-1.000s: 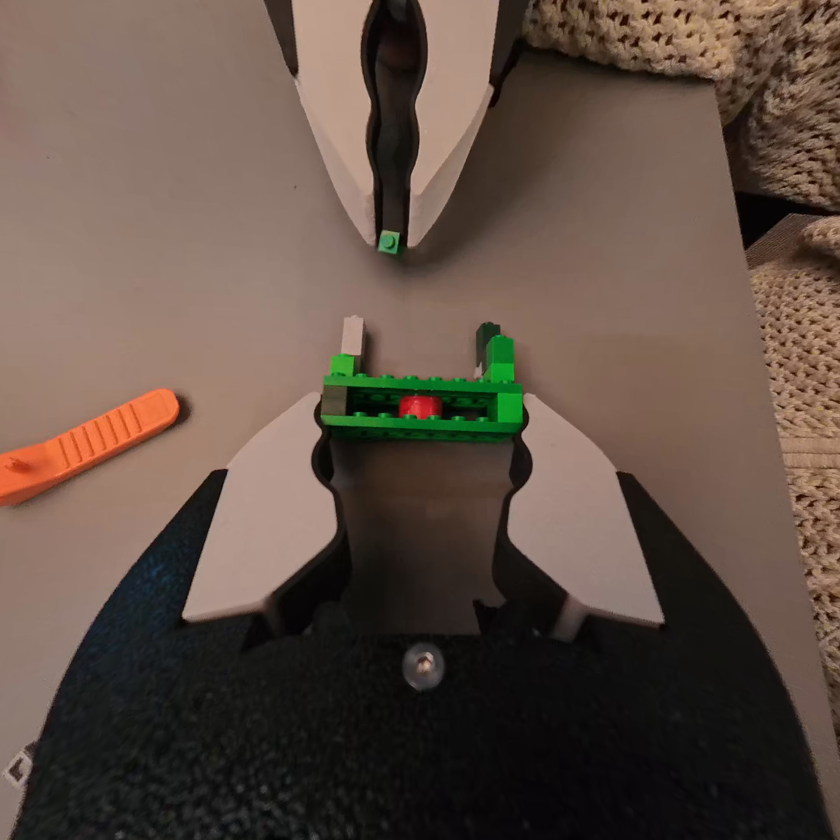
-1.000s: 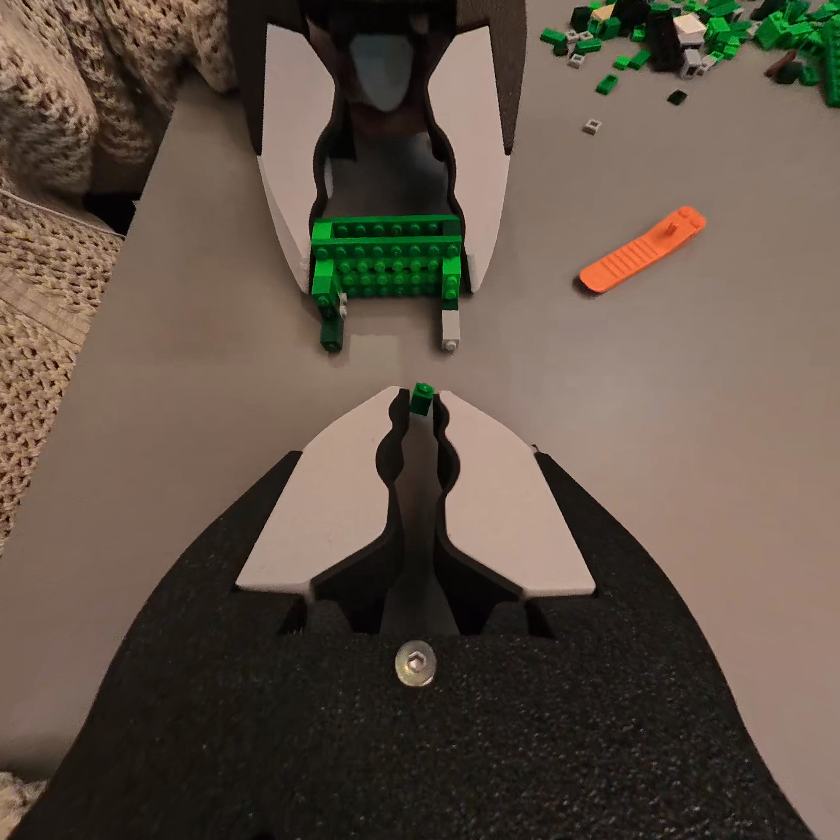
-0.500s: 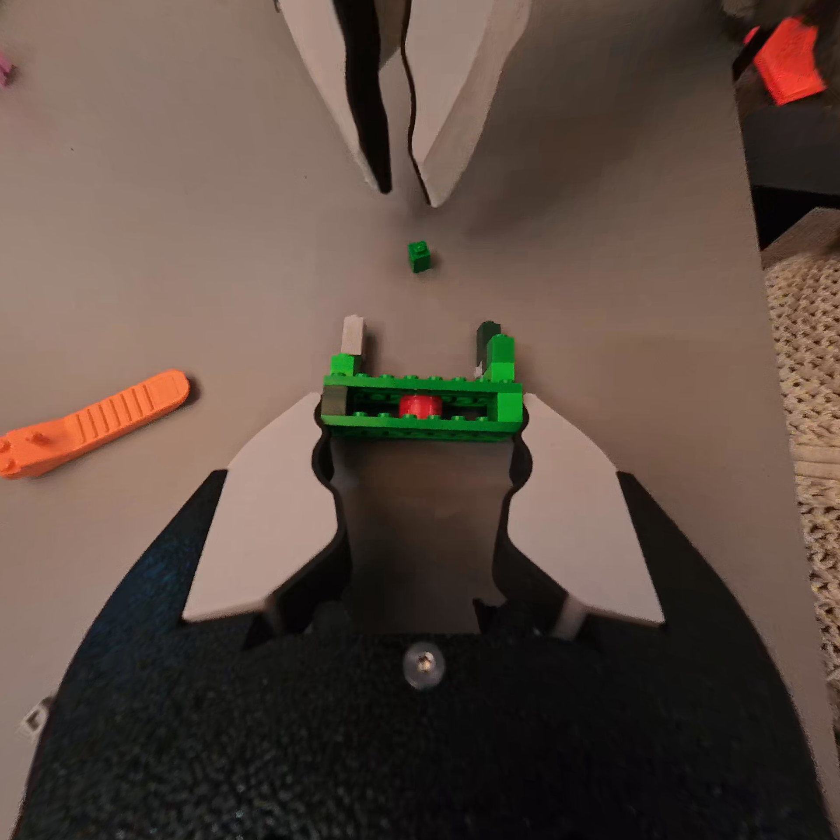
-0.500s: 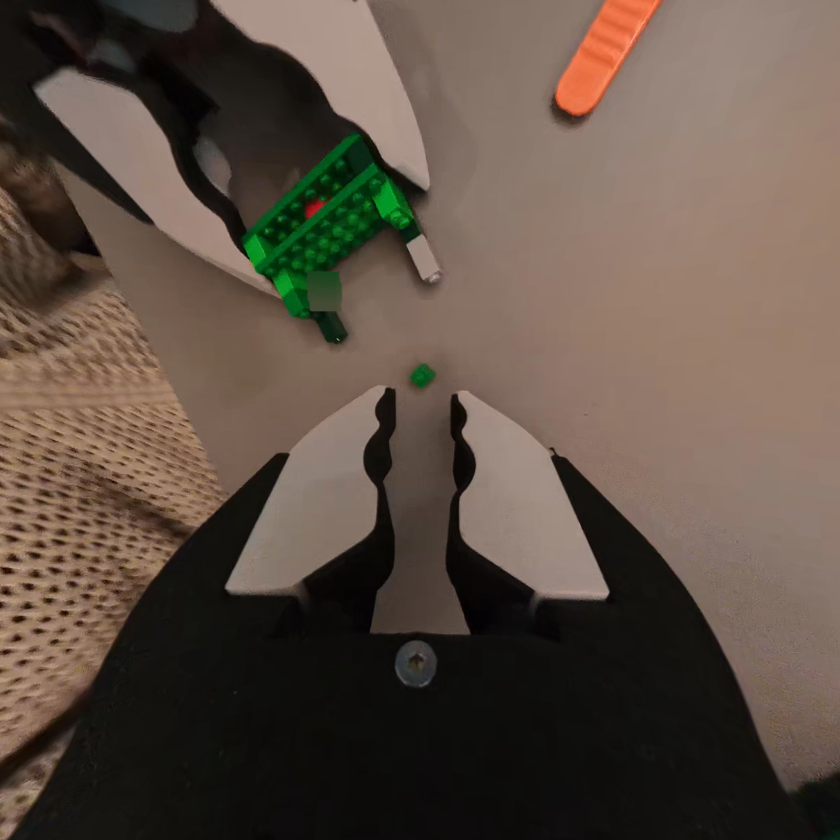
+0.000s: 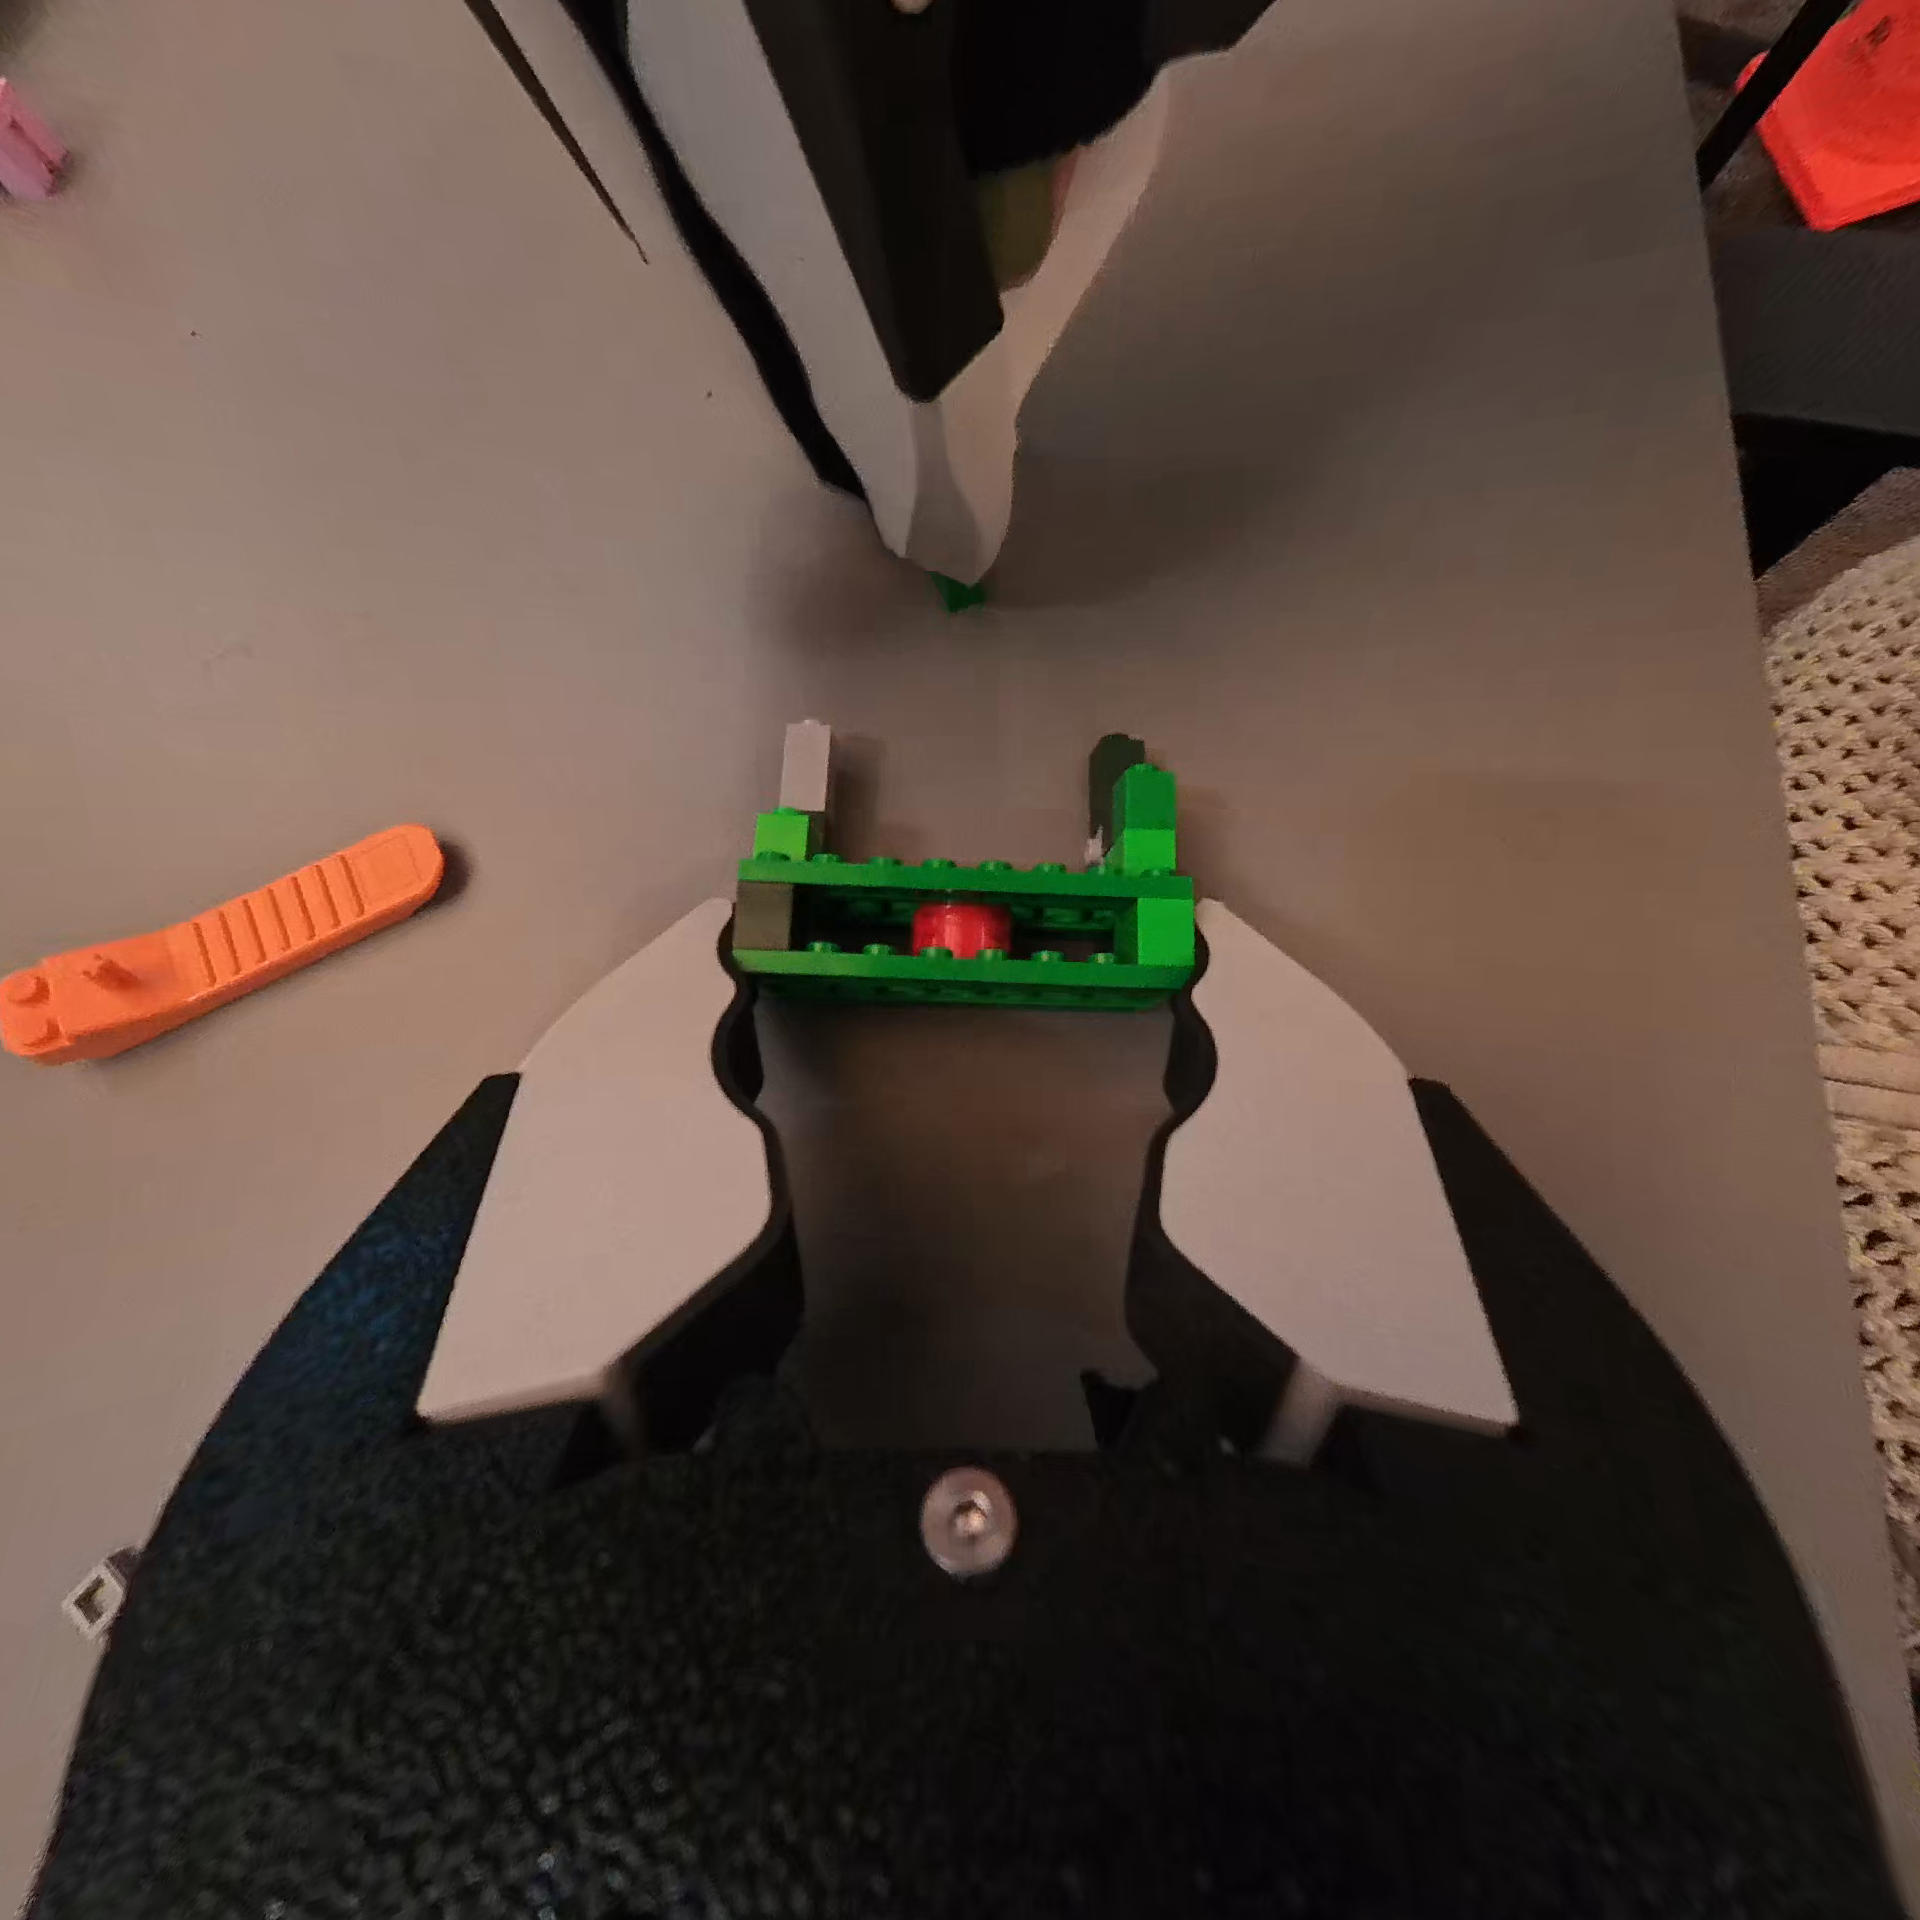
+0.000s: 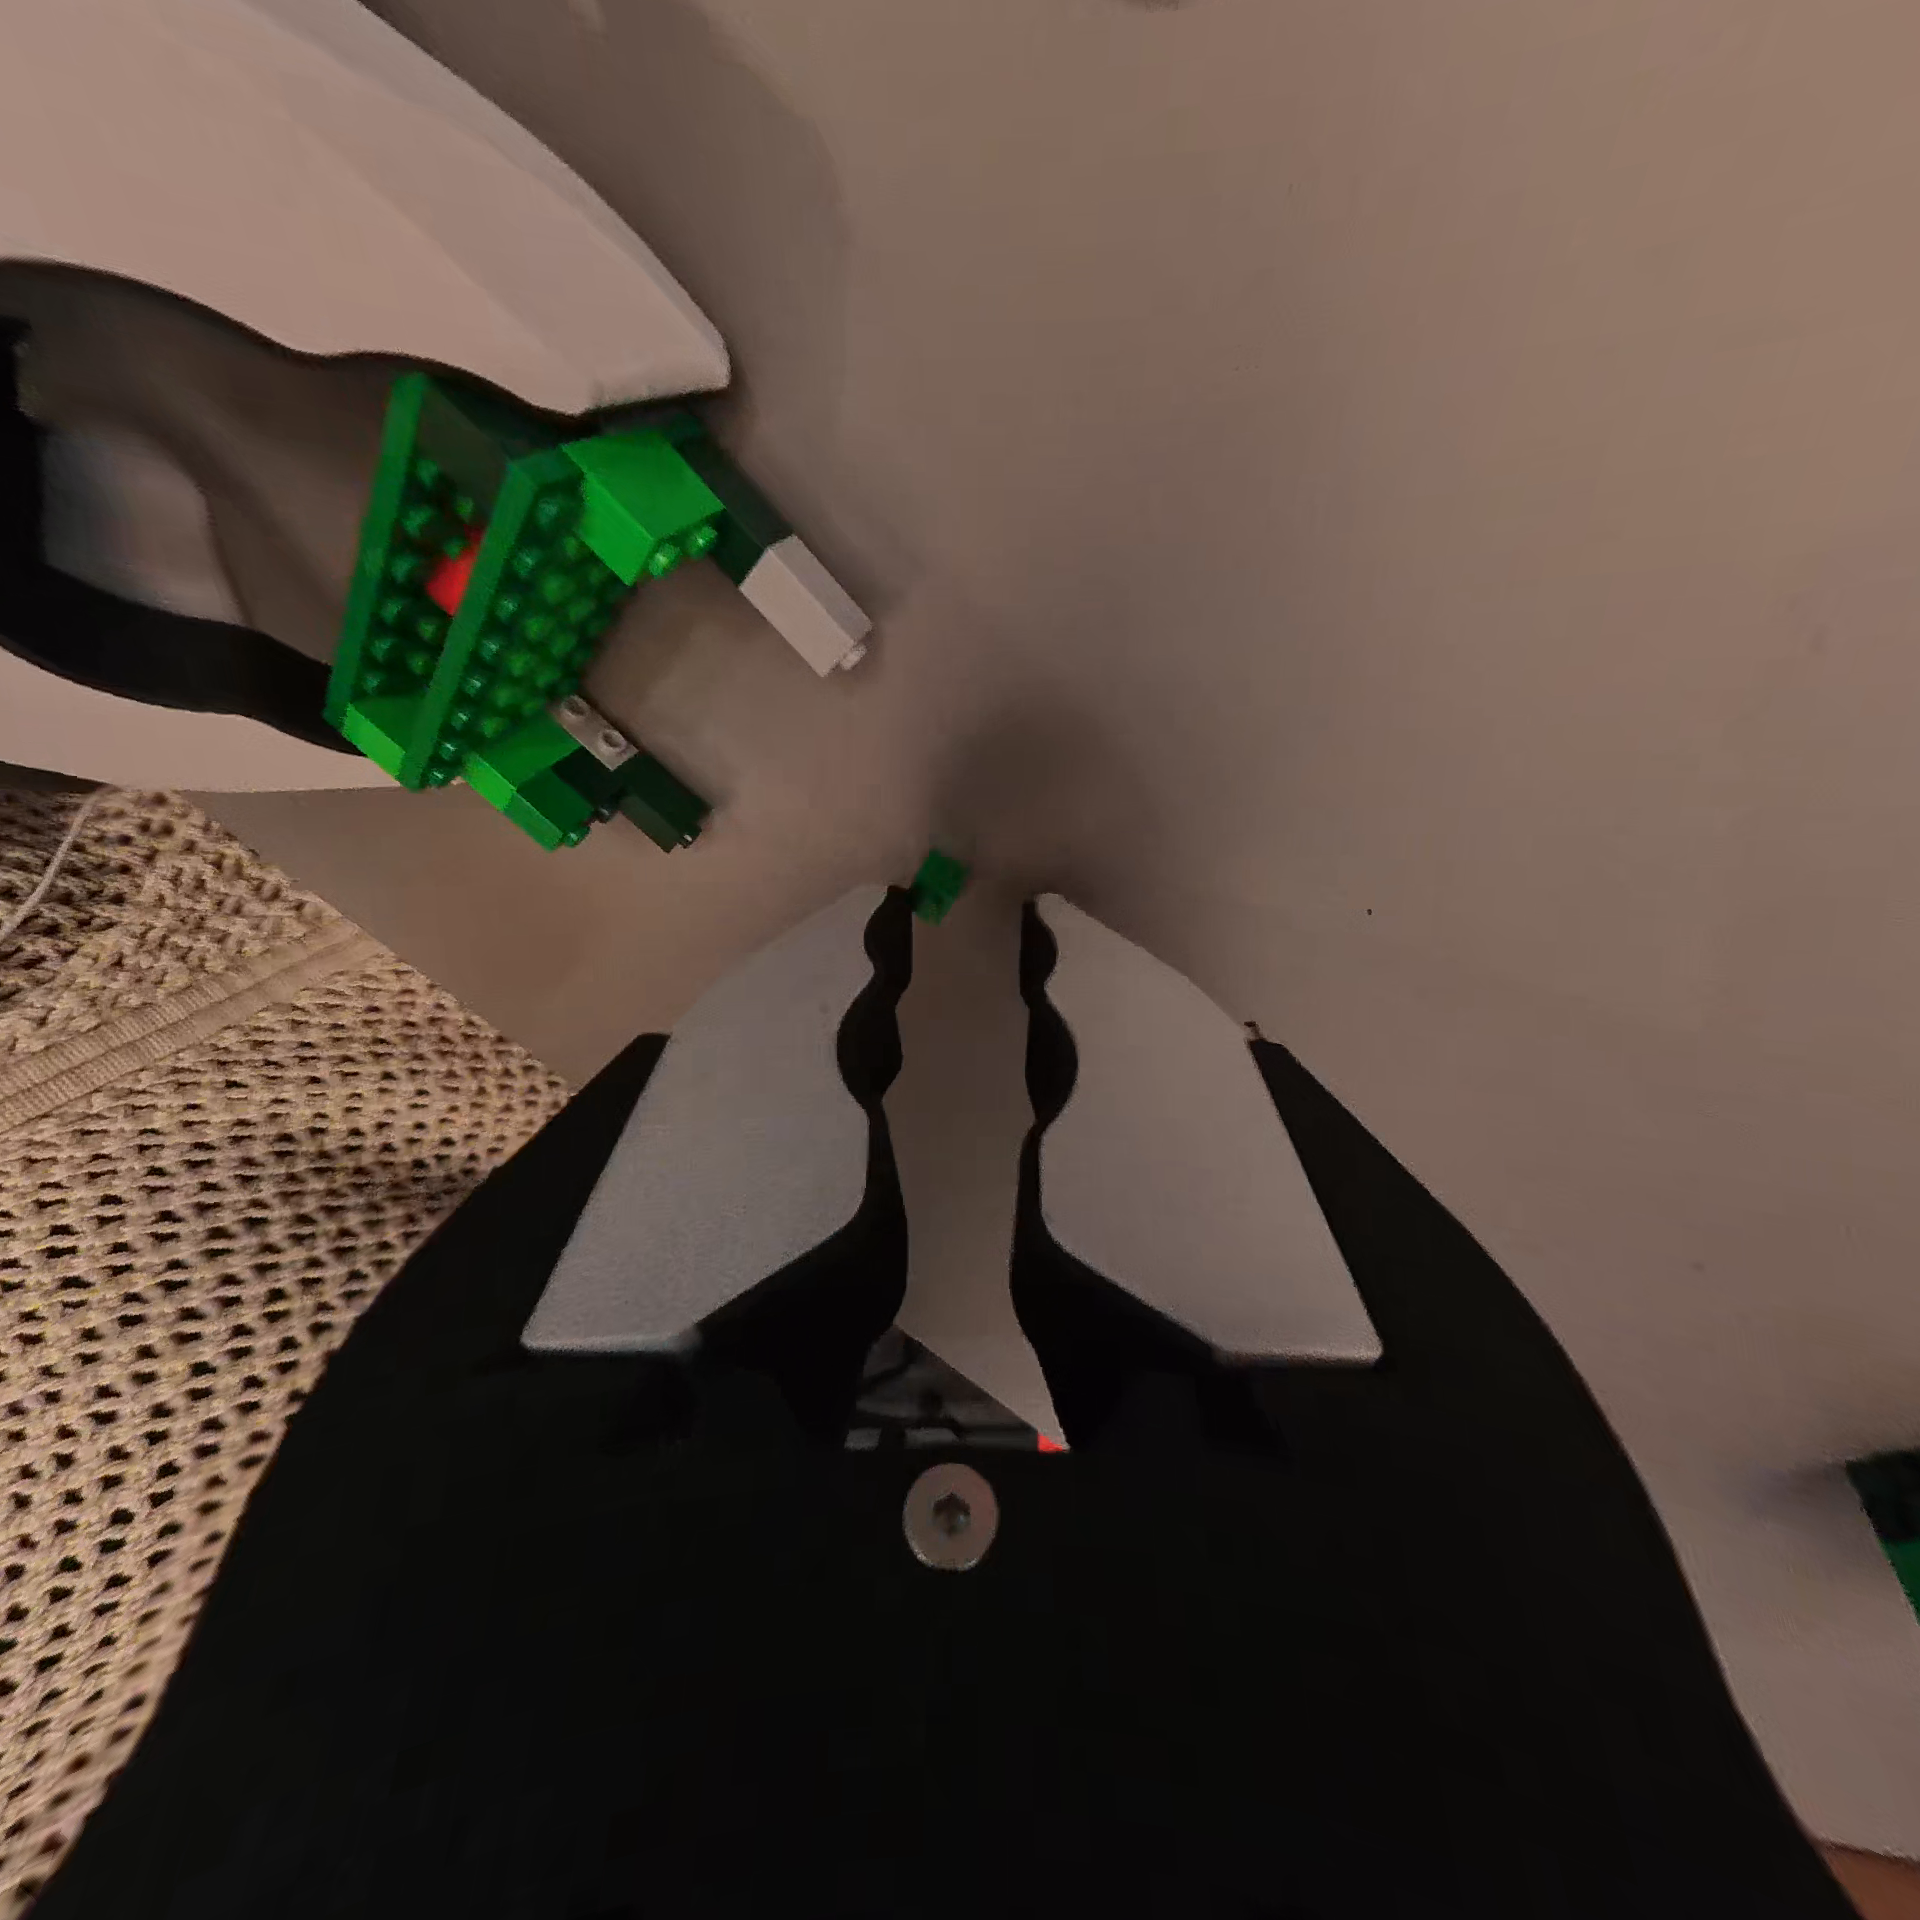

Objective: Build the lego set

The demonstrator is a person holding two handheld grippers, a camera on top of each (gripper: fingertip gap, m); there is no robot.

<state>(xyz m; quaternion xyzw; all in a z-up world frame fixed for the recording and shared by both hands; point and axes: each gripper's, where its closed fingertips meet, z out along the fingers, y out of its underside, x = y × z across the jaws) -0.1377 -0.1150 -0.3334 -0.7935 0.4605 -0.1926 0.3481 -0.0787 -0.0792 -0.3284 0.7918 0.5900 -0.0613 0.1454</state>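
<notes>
Table (image 5: 364, 520): grey, fills both views; bare in the middle.
Left gripper (image 5: 961, 935): clenched on the green frame (image 5: 961, 925), frame centre in the left wrist view, upper left in the right wrist view.
Right gripper (image 6: 961, 902): jaws parted, holding nothing; tips straddle the small green brick (image 6: 940, 883) lying on the table at frame centre.
Step in hand: likely picking that brick up; centre it, since it sits against the left tip, then close squarely.
Brick separator (image 5: 218, 940): orange, left edge, unused.
Hard to make out: in the left wrist view the brick is mostly hidden under the blurred tips; its stud direction is unclear.
</notes>
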